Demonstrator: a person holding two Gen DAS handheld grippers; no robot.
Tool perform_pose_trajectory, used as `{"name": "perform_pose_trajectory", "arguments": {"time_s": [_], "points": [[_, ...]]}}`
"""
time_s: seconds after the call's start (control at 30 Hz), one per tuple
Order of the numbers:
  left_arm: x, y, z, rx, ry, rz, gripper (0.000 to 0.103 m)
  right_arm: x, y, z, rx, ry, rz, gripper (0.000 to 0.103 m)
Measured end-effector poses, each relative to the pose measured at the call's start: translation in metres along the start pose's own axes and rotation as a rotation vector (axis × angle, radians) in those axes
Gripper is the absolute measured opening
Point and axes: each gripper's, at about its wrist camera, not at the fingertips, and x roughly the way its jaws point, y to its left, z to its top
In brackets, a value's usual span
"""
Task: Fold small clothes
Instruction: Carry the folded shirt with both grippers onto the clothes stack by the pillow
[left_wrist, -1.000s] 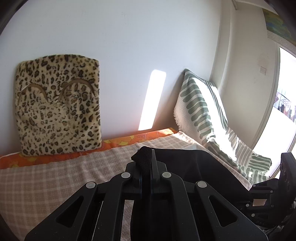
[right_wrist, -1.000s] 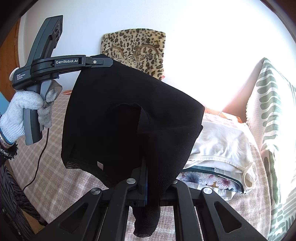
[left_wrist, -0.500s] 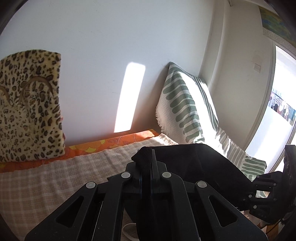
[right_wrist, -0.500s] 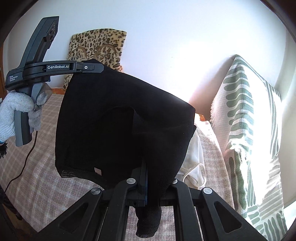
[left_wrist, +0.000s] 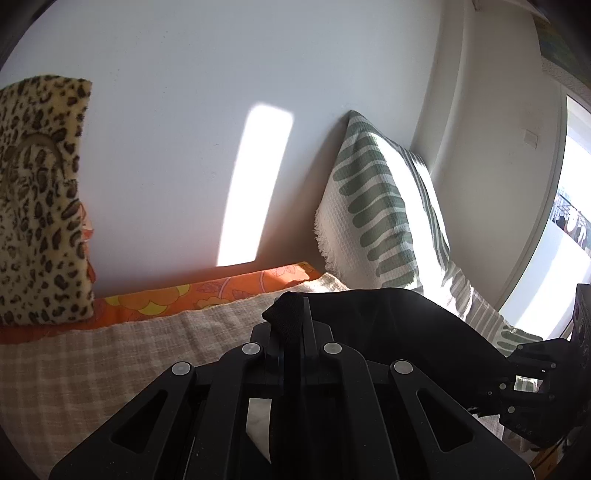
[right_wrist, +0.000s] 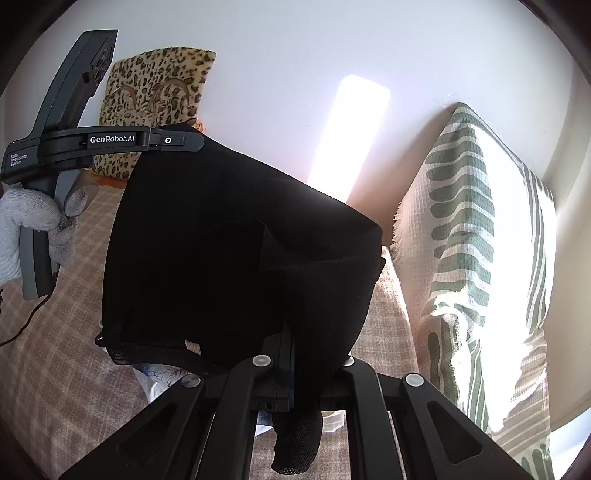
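— How do the jaws stand?

— Both pairs are pressed together on the black garment (right_wrist: 236, 266). The left gripper (left_wrist: 295, 314) pinches a corner that pokes up between its fingers. The right gripper (right_wrist: 291, 354) clamps another edge, and a mesh tail of cloth hangs below its jaws.

— Where is the garment, then?

— In the air, stretched between the two grippers above the bed (right_wrist: 59, 369). In the right wrist view it hangs like a dark sheet, with a small tag near its lower hem.

— And the surface under it?

— A beige checked blanket (left_wrist: 74, 369) covers the bed, with an orange flowered sheet (left_wrist: 207, 291) showing along the wall. The wall (left_wrist: 184, 110) is white, with a bright bar of sun on it. A window (left_wrist: 576, 206) lies at the right.

— Anything else around?

— A leopard cushion (right_wrist: 155, 99) leans on the wall, and a white cushion with green stripes (right_wrist: 465, 229) stands in the corner. Some pale and flowered clothes (right_wrist: 159, 376) peek out under the hem, mostly hidden. A gloved hand (right_wrist: 29, 221) grips the left handle.
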Motion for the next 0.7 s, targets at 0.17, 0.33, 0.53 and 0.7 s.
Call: {"name": "perform_pose_trajectory", "arguments": {"time_s": [0.17, 0.33, 0.53, 0.7], "points": [[0.028, 0.012, -0.01, 0.001, 0.038, 0.043, 0.004, 0.034, -0.014, -0.002, 0.037, 0.031, 0.101, 0.003], [0.05, 0.027, -0.016, -0.017, 0.079, 0.072, 0.004, 0.06, -0.032, -0.009, 0.15, 0.085, 0.228, 0.004], [0.064, 0.029, -0.018, 0.011, 0.116, 0.134, 0.008, 0.076, -0.065, -0.027, 0.36, 0.161, 0.394, 0.033], [0.06, 0.035, -0.014, 0.007, 0.121, 0.182, 0.019, 0.073, -0.07, -0.036, 0.363, 0.203, 0.343, 0.038]]}}
